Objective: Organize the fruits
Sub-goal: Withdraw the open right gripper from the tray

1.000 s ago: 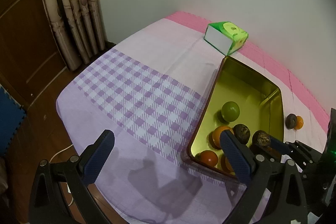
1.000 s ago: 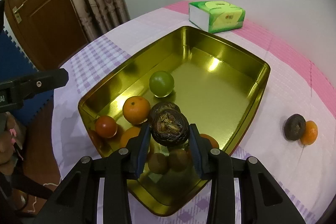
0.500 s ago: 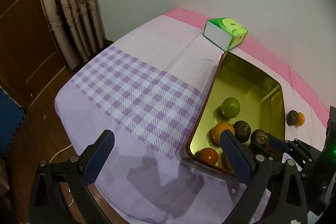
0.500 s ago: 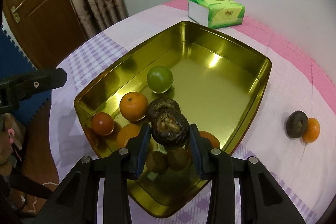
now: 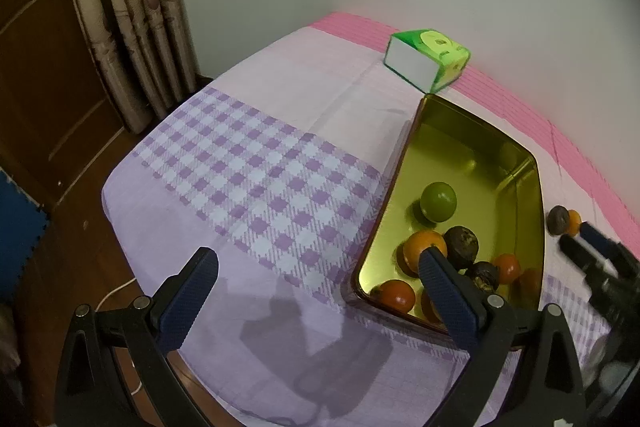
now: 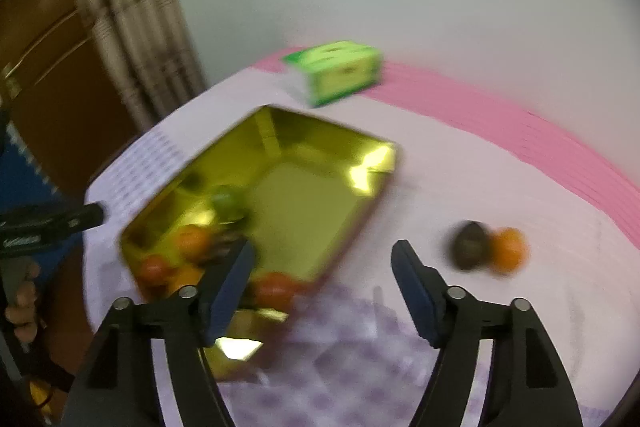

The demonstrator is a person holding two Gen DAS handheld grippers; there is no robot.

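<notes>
The right gripper (image 6: 322, 269) is opening its jaws, nothing between them, above the cloth beside the gold tin (image 5: 516, 163). The left gripper (image 5: 316, 291) hangs spread wide and empty over the checked tablecloth (image 5: 256, 183). A green fruit (image 5: 438, 202), oranges and dark fruits lie in the tin; through the blur, a dark fruit (image 6: 470, 245) apparently touches an orange (image 6: 509, 250) outside it.

No legible text appears in either view. The green and white cardboard tissue box (image 5: 427, 65) carries a round printed emblem on its top face, too small to read. In the right wrist view, the black plastic arm of the left gripper (image 6: 48, 227) bears pale lettering, but motion blur renders it unreadable.
</notes>
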